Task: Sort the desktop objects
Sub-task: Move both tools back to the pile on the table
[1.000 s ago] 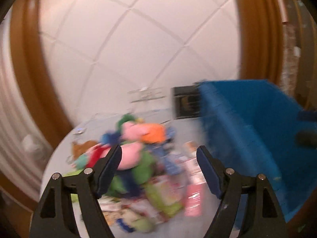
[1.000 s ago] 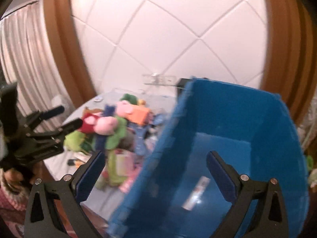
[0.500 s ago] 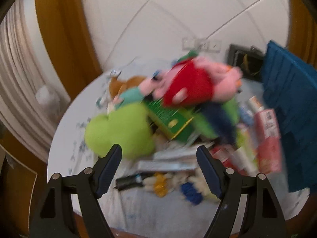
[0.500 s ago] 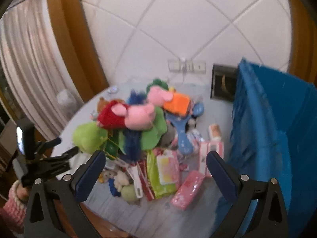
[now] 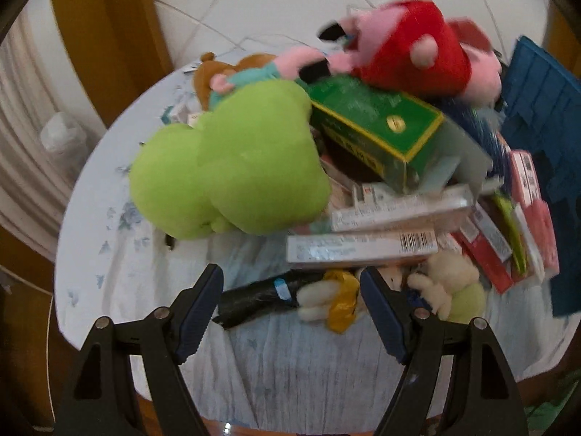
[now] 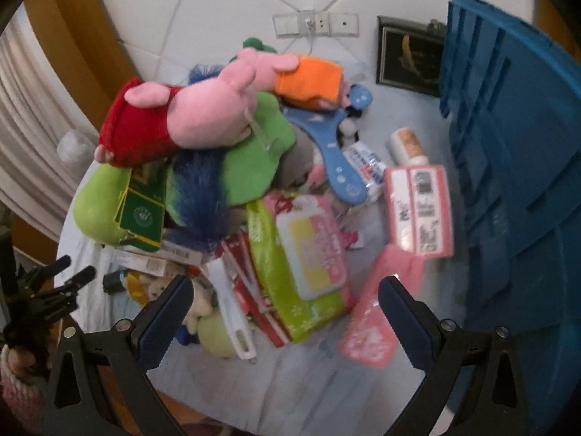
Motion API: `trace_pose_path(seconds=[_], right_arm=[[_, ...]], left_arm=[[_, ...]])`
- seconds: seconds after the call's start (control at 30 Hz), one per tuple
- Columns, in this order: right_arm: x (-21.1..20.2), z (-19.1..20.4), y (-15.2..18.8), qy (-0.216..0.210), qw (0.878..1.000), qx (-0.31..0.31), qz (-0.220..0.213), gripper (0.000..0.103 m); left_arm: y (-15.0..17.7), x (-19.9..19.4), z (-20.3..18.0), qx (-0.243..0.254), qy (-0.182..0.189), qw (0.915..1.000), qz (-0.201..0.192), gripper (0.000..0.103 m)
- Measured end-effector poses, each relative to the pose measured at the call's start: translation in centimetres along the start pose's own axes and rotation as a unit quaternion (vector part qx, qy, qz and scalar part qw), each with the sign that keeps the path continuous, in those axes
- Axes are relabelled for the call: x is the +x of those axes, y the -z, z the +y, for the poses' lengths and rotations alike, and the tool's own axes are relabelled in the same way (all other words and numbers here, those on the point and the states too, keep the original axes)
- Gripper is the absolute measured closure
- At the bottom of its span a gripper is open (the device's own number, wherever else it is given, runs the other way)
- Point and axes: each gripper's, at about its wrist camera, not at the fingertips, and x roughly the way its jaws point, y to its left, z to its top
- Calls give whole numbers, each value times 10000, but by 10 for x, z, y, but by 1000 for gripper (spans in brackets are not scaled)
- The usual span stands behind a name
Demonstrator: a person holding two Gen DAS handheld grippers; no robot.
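Our left gripper (image 5: 290, 305) is spread wide with nothing between its fingers, hanging low over the near edge of the tabletop (image 5: 290, 370). Just ahead of it, in line with the gap, lie a black tube (image 5: 254, 299) and a small cream and yellow plush (image 5: 332, 299); a cream plush with a pale green body (image 5: 454, 289) sits just to the right of the right finger. Beyond these, two long flat boxes (image 5: 363, 249) are stacked, and further on a green box (image 5: 377, 129) tilts on the heap. Ahead and to the left bulges a big lime-green plush (image 5: 232, 163); at the far top rests a pink pig plush in a red dress (image 5: 410, 47).

Our right gripper (image 6: 285, 312) is likewise wide open and empty, above the tabletop's near side. Between its fingers we see a green and pink wipes pack (image 6: 301, 258), with a pink pouch (image 6: 377, 312) just inside the right finger and a white flat tool (image 6: 232, 312) near the left one. Further ahead and to the right lies a pink boxed item (image 6: 417, 210), and beyond it a blue hand mirror (image 6: 341, 145). The pile's top carries the pig in red and a pig in orange (image 6: 308, 80). The blue crate (image 6: 515, 167) stands close on the right. Far left, the other gripper shows at the table's edge.
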Motion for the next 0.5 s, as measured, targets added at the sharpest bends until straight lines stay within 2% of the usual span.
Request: trace_pose_path(seconds=[0.17, 0.23, 0.3, 0.37, 0.4, 0.5], right_arm=[[-1, 34, 20, -392, 9984, -387, -93, 1], [0, 49, 26, -455, 9974, -546, -105, 14], [2, 65, 35, -543, 9962, -674, -40, 37], [5, 78, 41, -603, 9953, -756, 20, 50], [5, 83, 44, -635, 9950, -764, 33, 55], [14, 97, 53, -836, 9935, -764, 138, 55]], left_arm=[[16, 22, -8, 293, 170, 9992, 190, 26], [19, 31, -12, 410, 263, 9985, 238, 26], [20, 40, -17, 506, 378, 9976, 293, 26], [20, 50, -21, 590, 475, 9965, 355, 26], [21, 54, -23, 614, 531, 9960, 383, 26], [23, 71, -33, 711, 716, 9934, 542, 26]])
